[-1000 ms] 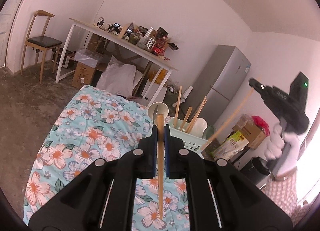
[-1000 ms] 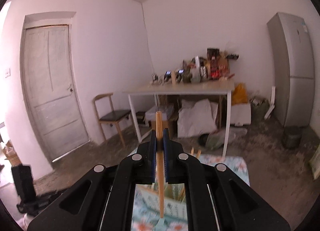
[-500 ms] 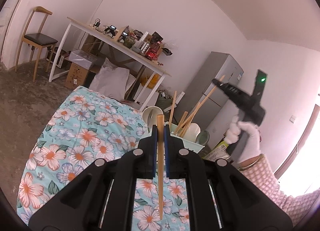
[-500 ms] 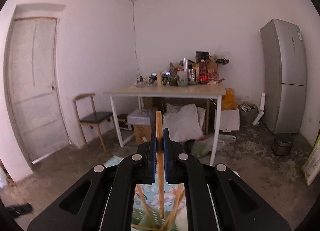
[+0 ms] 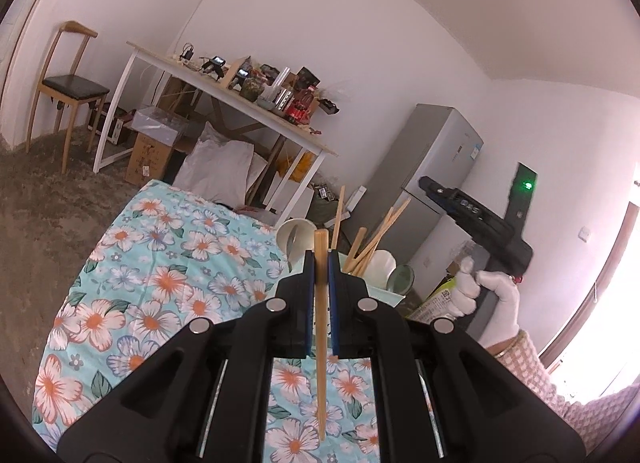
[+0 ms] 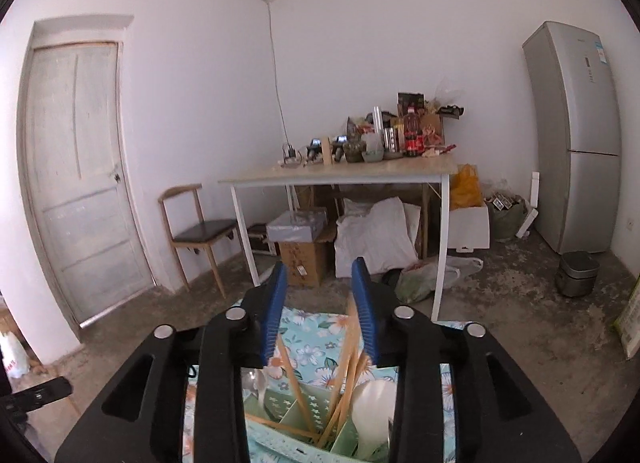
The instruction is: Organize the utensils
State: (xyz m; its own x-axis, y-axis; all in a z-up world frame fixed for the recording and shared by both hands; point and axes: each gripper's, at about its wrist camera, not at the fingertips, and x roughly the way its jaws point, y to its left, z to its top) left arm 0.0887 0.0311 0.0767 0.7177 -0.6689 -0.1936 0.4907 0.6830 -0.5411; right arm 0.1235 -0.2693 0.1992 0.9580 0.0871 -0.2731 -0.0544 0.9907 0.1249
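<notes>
The left gripper [image 5: 319, 263] pinches 1 slim wooden chopstick [image 5: 321, 327] upright above the floral turquoise tablecloth [image 5: 168, 283]. The right gripper [image 6: 320, 303], blue pads spread wide, hangs over the pale green plastic utensil caddy [image 6: 280, 403], where loose wooden chopsticks [image 6: 344, 363] lean beside a white plastic spoon [image 6: 374, 403]. Beyond stand a cluttered white-legged table [image 6: 340, 177] and a tall grey fridge [image 6: 576, 135].

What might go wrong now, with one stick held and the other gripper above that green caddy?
The left gripper pinches its chopstick on a thin edge, so it may twist or slip out. The chopsticks in the green caddy lean crosswise, so the open right gripper directly above may snag them.
</notes>
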